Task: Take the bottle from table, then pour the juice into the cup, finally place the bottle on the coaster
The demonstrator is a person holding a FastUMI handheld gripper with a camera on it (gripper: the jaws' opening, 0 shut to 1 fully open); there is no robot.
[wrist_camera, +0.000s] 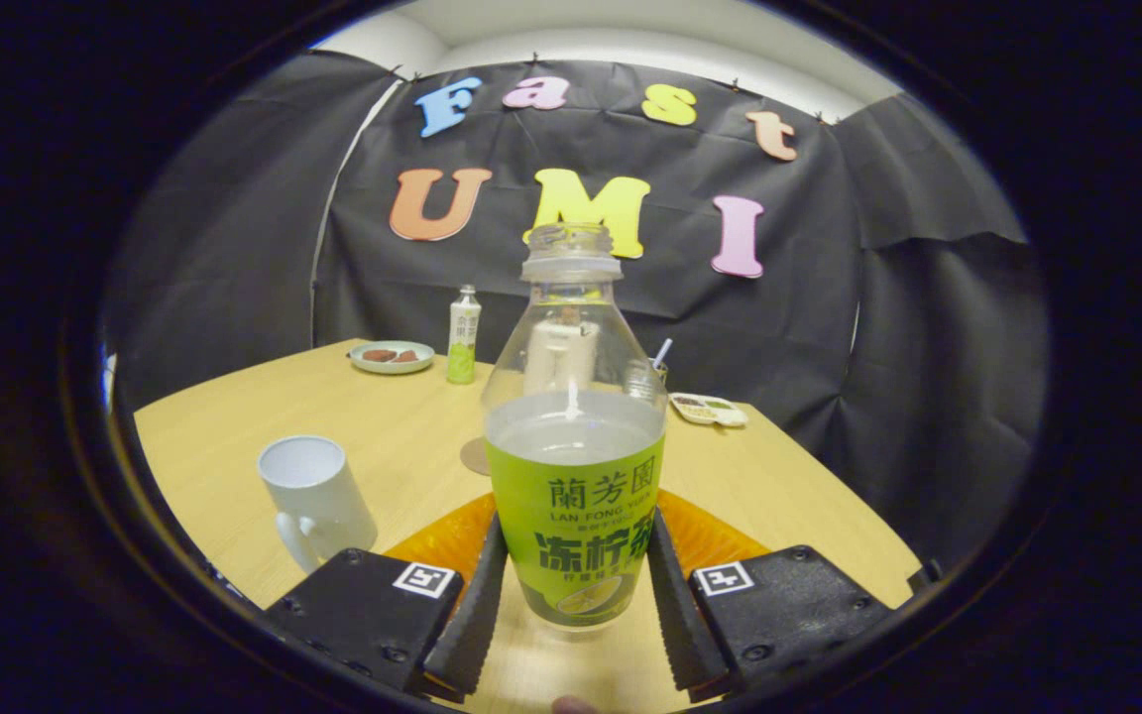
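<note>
The gripper (576, 595) is seen nearest, w/ both fingers (477, 605) pressed against the lower sides of the bottle (574, 466), one on each side of the green label. The bottle is thus pinched between them, approx. upright, cap off, neck open at top. Clear upper part is seen thru; pale liquid is held up to approx. the label's top edge. Whether its base touches the table (373, 416) can't be told, as the bottom is partly masked by the fingers.

An orange coaster (447, 540) is seen just behind the fingers, under and beyond the bottle's base, showing on both sides of it. A white cup (313, 496) w/ handle is stood on the table to the left of the bottle, near the left finger but apart from it; opening faces up, inside looks empty.

A small round tan mat (477, 456) is partly hidden behind the bottle. Further back, a small plate (392, 357) w/ dark pieces on it is placed near the table's far edge, w/ a slim green-and-white bottle (463, 337) just beside it. Beyond the held bottle to the right, a clear glass w/ straw (658, 362) and a small tray (710, 409) are seen.
</note>
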